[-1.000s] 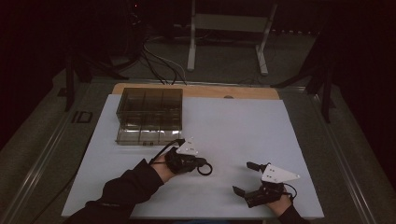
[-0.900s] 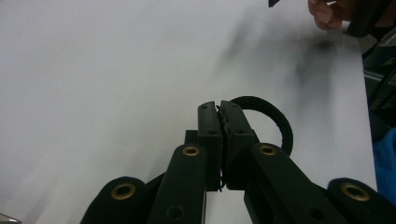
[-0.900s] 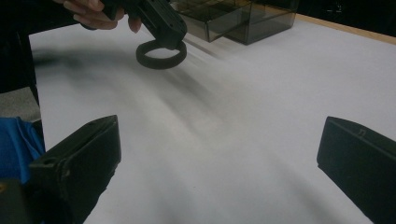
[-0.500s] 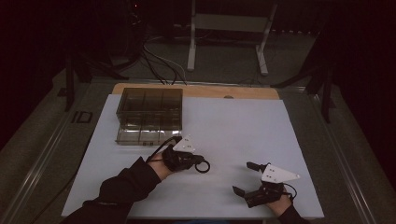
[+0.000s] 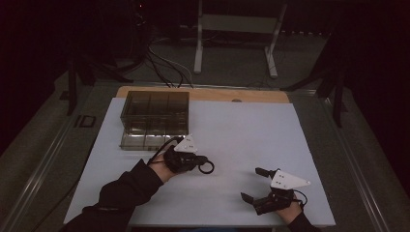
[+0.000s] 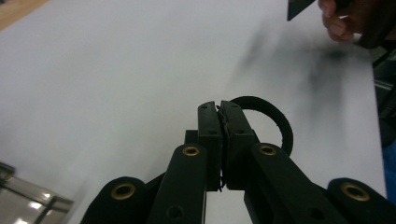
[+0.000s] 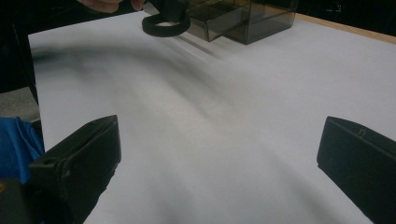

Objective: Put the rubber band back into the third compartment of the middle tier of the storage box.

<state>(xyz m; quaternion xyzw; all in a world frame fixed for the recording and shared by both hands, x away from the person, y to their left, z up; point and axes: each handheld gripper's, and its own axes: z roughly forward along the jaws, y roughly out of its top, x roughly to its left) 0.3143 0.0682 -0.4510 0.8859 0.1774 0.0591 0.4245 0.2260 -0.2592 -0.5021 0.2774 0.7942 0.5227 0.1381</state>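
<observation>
One black ring (image 6: 275,122) is pinched at its rim in the left gripper (image 6: 220,106), jaws clamped together on it, above the white sheet (image 5: 241,130) near the compartment box (image 5: 153,118). Right gripper (image 5: 255,183): jaws wide apart, holding nothing.

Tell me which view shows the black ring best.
Left gripper view: the ring sits close up, pinched at its rim by the shut left claw. The high view shows it small beside that claw; the right gripper view shows it far off, partly hidden.
</observation>
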